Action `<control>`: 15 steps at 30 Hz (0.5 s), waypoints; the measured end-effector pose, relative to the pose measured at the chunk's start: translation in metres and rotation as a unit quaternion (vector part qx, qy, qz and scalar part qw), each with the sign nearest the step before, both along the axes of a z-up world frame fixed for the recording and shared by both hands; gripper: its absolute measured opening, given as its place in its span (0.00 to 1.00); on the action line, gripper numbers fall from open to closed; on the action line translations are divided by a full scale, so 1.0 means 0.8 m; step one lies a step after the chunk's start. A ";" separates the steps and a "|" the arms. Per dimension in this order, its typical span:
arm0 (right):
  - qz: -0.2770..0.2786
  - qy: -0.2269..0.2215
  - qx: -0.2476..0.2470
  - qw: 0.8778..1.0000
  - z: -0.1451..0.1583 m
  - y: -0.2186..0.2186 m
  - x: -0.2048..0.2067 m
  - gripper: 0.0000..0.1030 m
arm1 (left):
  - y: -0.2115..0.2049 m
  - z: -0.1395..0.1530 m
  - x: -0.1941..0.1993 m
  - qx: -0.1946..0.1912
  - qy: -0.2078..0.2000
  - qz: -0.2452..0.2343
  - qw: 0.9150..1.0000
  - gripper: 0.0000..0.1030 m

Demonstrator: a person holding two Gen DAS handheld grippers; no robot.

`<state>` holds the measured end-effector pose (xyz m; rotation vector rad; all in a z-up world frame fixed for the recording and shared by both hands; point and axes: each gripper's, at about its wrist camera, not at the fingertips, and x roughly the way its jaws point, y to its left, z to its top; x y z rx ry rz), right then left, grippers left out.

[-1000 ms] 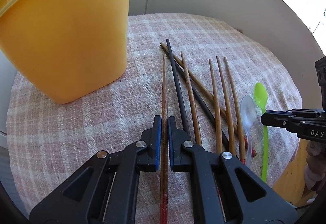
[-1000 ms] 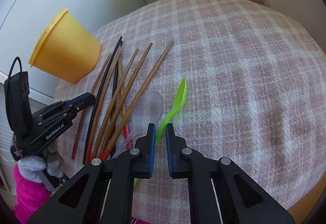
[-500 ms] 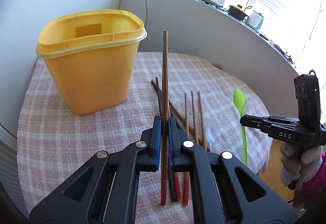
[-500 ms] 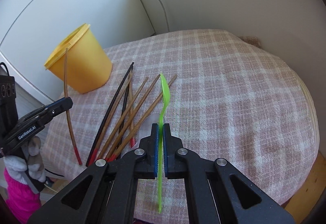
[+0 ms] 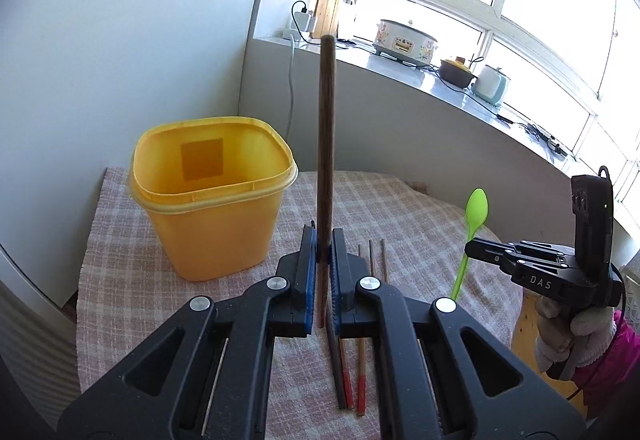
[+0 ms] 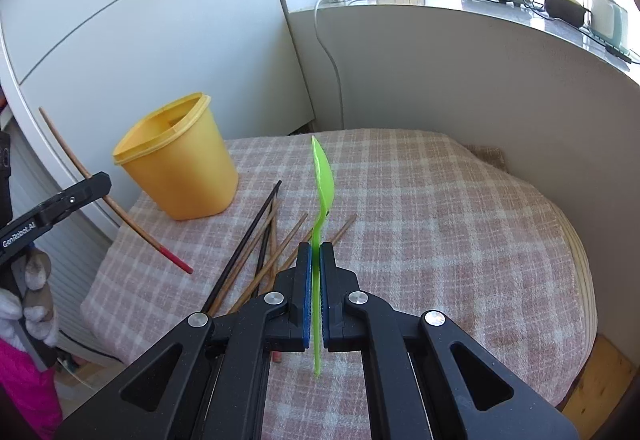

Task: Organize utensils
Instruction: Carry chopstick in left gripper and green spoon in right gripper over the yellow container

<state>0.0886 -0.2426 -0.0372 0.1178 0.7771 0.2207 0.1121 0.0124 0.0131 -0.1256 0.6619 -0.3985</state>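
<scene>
My left gripper [image 5: 323, 240] is shut on a brown wooden chopstick [image 5: 326, 144] with a red end, held upright above the table; it also shows in the right wrist view [image 6: 120, 212]. My right gripper [image 6: 315, 252] is shut on a green plastic spoon [image 6: 322, 176], bowl pointing up and away, lifted off the cloth; the spoon also shows in the left wrist view [image 5: 472, 224]. The empty yellow tub [image 5: 212, 200] stands on the far left of the checked cloth [image 6: 420, 224]. Several more chopsticks [image 6: 264, 240] lie on the cloth under my grippers.
The white cabinet wall [image 5: 120, 60] stands behind the tub and a grey partition [image 6: 460, 80] runs behind the table. A charger cable [image 6: 332, 56] hangs down the partition. Cookers [image 5: 404, 40] sit on the windowsill. The table edge drops off at right [image 6: 592, 360].
Both grippers have risen and tilted up from the cloth. The left one lifted the chopstick from the pile. The right one closed on the green spoon and lifted it.
</scene>
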 end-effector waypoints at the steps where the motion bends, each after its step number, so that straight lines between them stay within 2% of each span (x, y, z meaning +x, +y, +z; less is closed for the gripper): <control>1: 0.002 -0.006 -0.001 1.000 0.004 0.001 0.000 0.02 | 0.002 0.005 0.000 -0.002 -0.004 0.001 1.000 0.04; 15: 0.024 -0.100 -0.007 0.995 0.080 0.040 0.029 0.02 | 0.052 0.082 0.013 -0.032 -0.075 0.047 0.996 0.04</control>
